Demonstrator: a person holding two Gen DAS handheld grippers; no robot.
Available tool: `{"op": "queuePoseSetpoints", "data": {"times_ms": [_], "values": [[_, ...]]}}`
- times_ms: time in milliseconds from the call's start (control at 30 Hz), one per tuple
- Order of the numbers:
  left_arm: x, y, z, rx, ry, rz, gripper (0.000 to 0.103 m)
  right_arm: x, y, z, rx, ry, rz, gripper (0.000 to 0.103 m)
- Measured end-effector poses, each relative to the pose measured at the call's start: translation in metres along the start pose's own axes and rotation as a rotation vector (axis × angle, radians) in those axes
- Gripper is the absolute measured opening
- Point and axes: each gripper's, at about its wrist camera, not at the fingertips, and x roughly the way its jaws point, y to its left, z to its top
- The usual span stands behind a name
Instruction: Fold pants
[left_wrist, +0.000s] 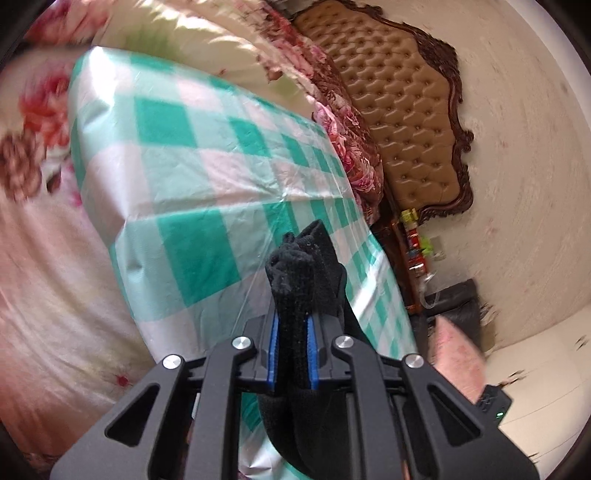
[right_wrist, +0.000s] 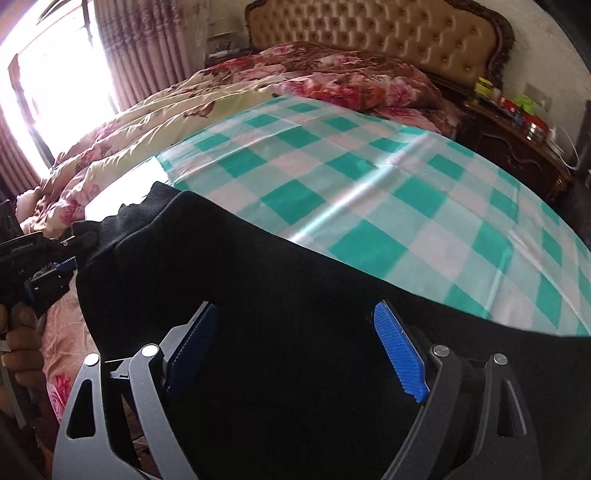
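Note:
The black pants (right_wrist: 280, 295) hang stretched in front of a green-and-white checked sheet (right_wrist: 369, 192) on the bed. My left gripper (left_wrist: 291, 325) is shut on a bunched end of the pants (left_wrist: 295, 273), held above the checked sheet (left_wrist: 207, 155). It also shows in the right wrist view (right_wrist: 48, 269) at the far left, clamped on the ribbed waistband edge. My right gripper (right_wrist: 295, 332) is open, its blue pads (right_wrist: 399, 350) wide apart with the black fabric lying between and below them.
A floral quilt (right_wrist: 258, 77) is heaped along the far side of the bed. A tufted brown headboard (right_wrist: 376, 33) stands behind. A dark wooden nightstand (right_wrist: 517, 136) with small bottles sits at the right. A bright window with pink curtains (right_wrist: 122, 48) is at the left.

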Motion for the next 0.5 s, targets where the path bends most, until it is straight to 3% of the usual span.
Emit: {"op": "queuePoseSetpoints", "data": {"times_ms": [167,300,433,500], "values": [[-0.016,-0.077,-0.015,0.32,-0.067,0.147,0.012,-0.021,-0.024,-0.011,0.041,-0.008,-0.047,0.084],[-0.015,-0.159,-0.059,0.65,-0.129,0.249,0.012,-0.039,-0.052,-0.023,0.081,-0.019,-0.102,0.084],[0.003,-0.228,-0.14,0.965,-0.176,0.27,0.012,-0.058,-0.106,-0.046,0.209,-0.011,-0.112,0.084],[0.021,-0.253,-0.208,1.197,-0.196,0.268,0.012,-0.067,-0.134,-0.056,0.286,-0.008,-0.102,0.084]]}}
